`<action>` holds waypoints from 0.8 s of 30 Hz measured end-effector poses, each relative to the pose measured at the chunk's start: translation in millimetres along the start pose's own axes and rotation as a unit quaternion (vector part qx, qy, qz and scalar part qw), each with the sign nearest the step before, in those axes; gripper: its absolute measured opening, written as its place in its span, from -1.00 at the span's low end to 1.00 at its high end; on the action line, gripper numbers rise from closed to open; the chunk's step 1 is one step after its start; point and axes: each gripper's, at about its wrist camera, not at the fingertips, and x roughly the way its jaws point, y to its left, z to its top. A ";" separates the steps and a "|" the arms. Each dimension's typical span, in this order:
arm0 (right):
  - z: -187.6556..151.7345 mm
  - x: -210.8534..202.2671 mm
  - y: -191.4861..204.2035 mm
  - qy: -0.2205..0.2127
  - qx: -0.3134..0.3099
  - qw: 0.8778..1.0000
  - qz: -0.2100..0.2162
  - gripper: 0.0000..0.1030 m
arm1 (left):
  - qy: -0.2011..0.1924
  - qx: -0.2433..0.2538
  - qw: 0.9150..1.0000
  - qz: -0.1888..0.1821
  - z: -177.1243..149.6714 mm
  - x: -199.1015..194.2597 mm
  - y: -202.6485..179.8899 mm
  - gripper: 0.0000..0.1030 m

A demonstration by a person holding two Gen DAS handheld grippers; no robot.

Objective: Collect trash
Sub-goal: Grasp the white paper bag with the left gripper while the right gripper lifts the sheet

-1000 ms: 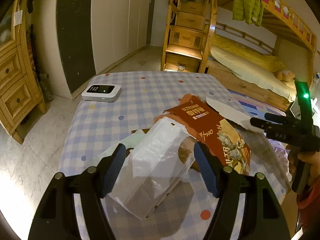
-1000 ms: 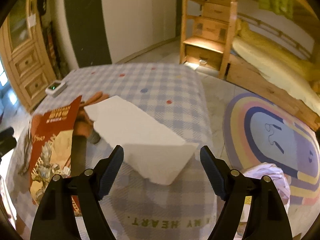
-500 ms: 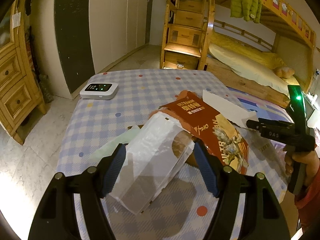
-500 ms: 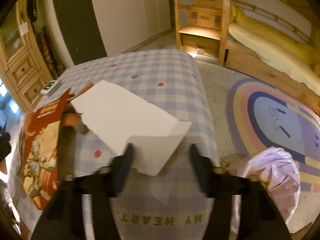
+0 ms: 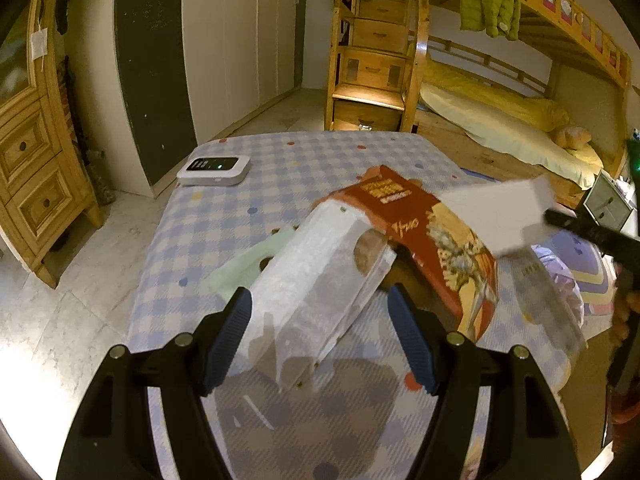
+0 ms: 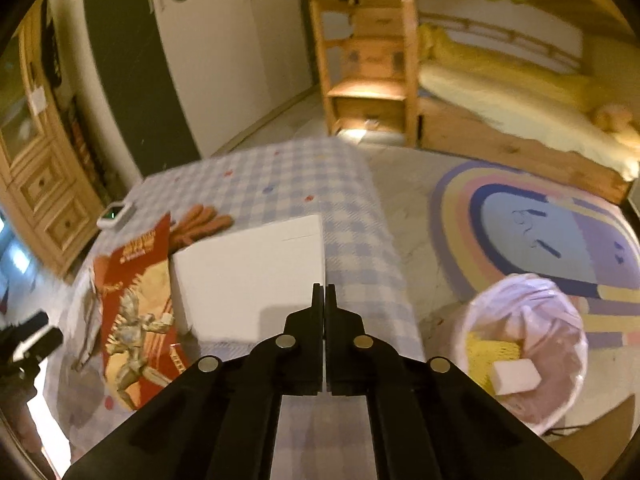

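The right gripper's (image 6: 324,292) black fingers have just closed and now stand pressed together at the centre of the right wrist view, pinching the near edge of a flat, stiff white card (image 6: 248,280), a smooth matte sheet with straight edges and square corners that spreads left and upward from the tips. The left gripper (image 5: 320,340) stands wide, its blue ribbed pads (image 5: 230,336) either side of a crinkled translucent plastic bag (image 5: 320,280) at lower centre of the left wrist view; whether the pads touch the bag cannot be told. The bag is long and filmy, with something brown and rounded showing through near its upper end. Partly under it to the right lies a glossy red-and-gold printed wrapper (image 5: 432,240) bearing a figure drawing, and a pale green strip (image 5: 248,260) pokes out at its left. All this rests on a table covered in a soft blue-and-white checked cloth (image 5: 224,216) with coloured dots. A small white rounded device (image 5: 214,168) with a green light sits at the cloth's upper left. In the right wrist view, a round bin lined with thin wrinkled white plastic (image 6: 524,344) stands on the floor at lower right, holding a yellow textured item and a white block, near an oval striped rug (image 6: 540,232).
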 end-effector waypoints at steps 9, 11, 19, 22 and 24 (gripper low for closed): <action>-12.8 -48.0 -2.2 -0.037 -0.002 0.999 -0.036 -1.00 | 0.026 0.021 0.999 0.015 -15.2 10.5 0.2 0.33; -15.3 -51.2 -3.1 -0.033 -0.001 0.999 -0.034 -1.00 | 0.033 0.029 0.999 0.012 -17.3 16.0 -3.6 0.33; -22.7 -59.0 -1.7 -0.031 -0.004 0.999 -0.036 -1.00 | 0.054 0.055 0.996 0.033 -9.7 47.4 -14.3 0.32; -24.5 -60.4 -3.1 -0.030 -0.003 0.999 -0.036 -1.00 | 0.055 0.056 0.996 0.039 -6.4 52.4 -13.1 0.21; -26.5 -62.5 -4.6 -0.030 -0.003 0.999 -0.035 -1.00 | 0.056 0.058 0.996 0.045 -5.1 53.1 -12.6 0.06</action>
